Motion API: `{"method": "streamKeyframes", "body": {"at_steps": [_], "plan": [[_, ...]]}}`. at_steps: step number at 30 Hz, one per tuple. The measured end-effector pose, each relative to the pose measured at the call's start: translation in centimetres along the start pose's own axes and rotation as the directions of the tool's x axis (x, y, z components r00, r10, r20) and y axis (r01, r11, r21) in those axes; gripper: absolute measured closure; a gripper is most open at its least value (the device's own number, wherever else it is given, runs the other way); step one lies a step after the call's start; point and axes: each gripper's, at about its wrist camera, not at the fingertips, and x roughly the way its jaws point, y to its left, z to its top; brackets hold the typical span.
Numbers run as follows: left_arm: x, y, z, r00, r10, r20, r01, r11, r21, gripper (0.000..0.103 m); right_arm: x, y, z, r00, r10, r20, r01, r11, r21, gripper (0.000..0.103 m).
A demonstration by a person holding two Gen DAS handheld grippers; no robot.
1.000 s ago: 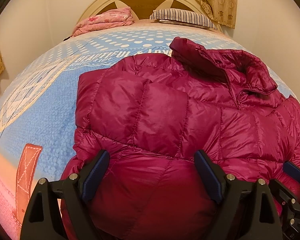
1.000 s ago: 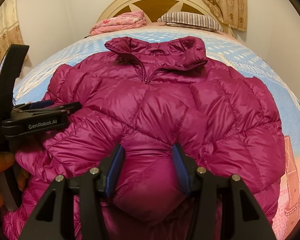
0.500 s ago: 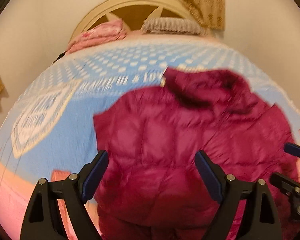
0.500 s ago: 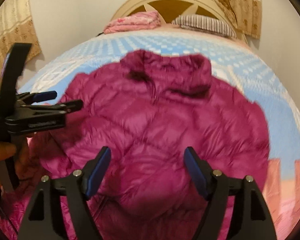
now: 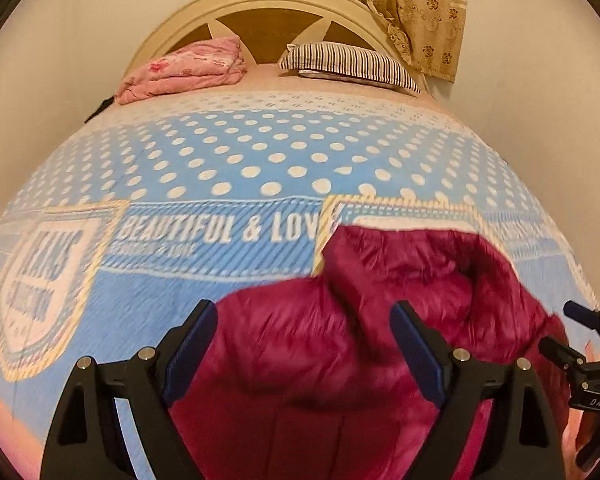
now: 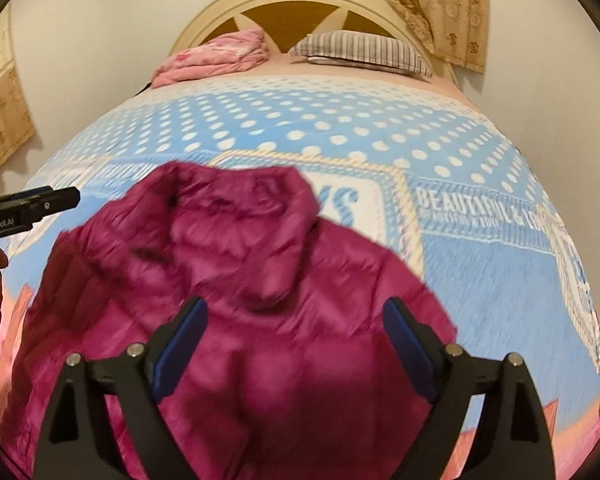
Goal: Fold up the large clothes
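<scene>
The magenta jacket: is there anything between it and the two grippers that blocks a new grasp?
Nothing visible does. The magenta jacket lies directly below the left gripper and the right gripper. The left one is open, the right one's jaws are opening, and neither holds fabric.

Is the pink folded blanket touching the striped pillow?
Apart. The left wrist view shows the pink folded blanket and the striped pillow with bare bed and headboard between them.

My left gripper point(image 5: 302, 354) — black frame, blue pads point(image 5: 190, 350), silver screws. The right gripper point(image 6: 294, 350) matches — "GenRobot.AI" marks the left one's side.
</scene>
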Motion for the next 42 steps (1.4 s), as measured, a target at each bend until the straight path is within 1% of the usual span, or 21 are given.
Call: {"method": "streamKeyframes", "body": {"at_steps": [3,6,9,13,16,20,21,24,25,26,27,28,29,30,32,35,37,39,40,42], "plan": [[2.2,-0.7,1.1,1.000,-0.008,-0.029,0.008,1.000,0.015,0.015,1.0,-1.0,1.2,1.000,0.022,-0.002,-0.022,0.999,0.032,0.012],[4.2,-1.5,1.4,0.998,0.011,-0.060,-0.008,0.998,0.055,0.015,2.0,-1.3,2.2,0.999,0.046,-0.006,-0.046,0.998,0.036,0.012],[5.9,-1.9,1.6,0.997,0.027,-0.079,-0.021,0.996,0.084,0.015,3.0,-0.9,3.4,0.999,0.032,-0.010,-0.032,0.999,0.003,0.012],[7.6,-2.0,2.2,0.995,0.044,-0.086,-0.035,0.995,0.098,0.015,4.5,-0.4,4.9,0.999,0.017,-0.028,-0.018,0.999,-0.035,0.012],[8.8,-2.3,2.5,0.995,0.038,-0.088,-0.029,0.994,0.108,0.015,5.8,-0.3,5.8,0.999,0.004,-0.042,-0.006,0.999,-0.047,0.012],[10.1,-2.5,2.2,0.993,0.017,-0.114,-0.005,0.994,0.108,0.015,7.8,-0.3,6.5,0.998,-0.020,-0.067,0.016,0.998,-0.057,0.013],[10.2,-2.5,2.1,0.994,0.009,-0.113,0.003,0.994,0.109,0.015,8.3,-0.2,6.6,0.997,-0.030,-0.072,0.025,0.997,-0.071,0.015],[10.3,-2.7,2.0,0.995,-0.014,-0.103,0.026,0.993,0.119,0.015,9.1,0.0,6.5,0.995,-0.029,-0.094,0.021,0.995,-0.094,0.040],[10.2,-2.8,1.9,0.994,-0.026,-0.102,0.039,0.992,0.123,0.016,9.2,0.0,6.3,0.995,-0.018,-0.102,0.009,0.996,-0.089,0.043],[10.1,-2.9,2.0,0.995,-0.032,-0.097,0.045,0.991,0.127,0.027,9.3,-0.2,6.1,0.994,-0.010,-0.110,0.001,0.997,-0.082,0.050],[10.1,-3.0,2.0,0.994,-0.045,-0.102,0.058,0.990,0.131,0.047,9.4,-0.3,6.0,0.993,-0.008,-0.114,-0.001,0.997,-0.078,0.056],[10.2,-3.1,2.0,0.992,-0.059,-0.116,0.074,0.988,0.133,0.057,9.3,-0.5,5.8,0.993,-0.006,-0.117,-0.003,0.997,-0.073,0.068],[10.2,-3.1,2.0,0.987,-0.082,-0.135,0.100,0.986,0.133,0.076,9.3,-0.7,5.5,0.992,0.003,-0.123,-0.012,0.998,-0.067,0.076],[9.9,-3.2,1.9,0.987,-0.087,-0.133,0.105,0.985,0.138,0.083,9.2,-1.0,5.2,0.992,0.006,-0.126,-0.015,0.998,-0.064,0.082],[9.1,-3.3,1.9,0.993,-0.070,-0.100,0.086,0.983,0.161,0.086,8.6,-1.2,4.9,0.994,0.000,-0.112,-0.008,0.997,-0.073,0.086],[7.1,-3.0,1.5,0.995,-0.084,-0.052,0.092,0.981,0.173,0.089,7.4,-1.3,4.5,0.996,0.007,-0.085,-0.013,0.997,-0.078,0.088],[6.1,-2.6,0.9,0.995,-0.093,-0.032,0.097,0.979,0.181,0.090,6.6,-1.2,4.1,0.998,-0.004,-0.070,-0.003,0.995,-0.102,0.089],[5.6,-1.9,-0.1,0.994,-0.108,-0.028,0.111,0.979,0.174,0.091,6.3,-1.1,3.7,0.998,-0.014,-0.057,0.008,0.993,-0.119,0.089],[5.5,-1.6,-0.6,0.994,-0.103,-0.031,0.107,0.980,0.170,0.091,6.1,-1.3,3.4,0.998,-0.021,-0.053,0.014,0.992,-0.122,0.089],[5.6,-1.1,-1.7,0.992,-0.121,-0.044,0.127,0.979,0.161,0.091,6.1,-1.6,2.8,0.998,-0.023,-0.051,0.017,0.993,-0.117,0.089]]}}
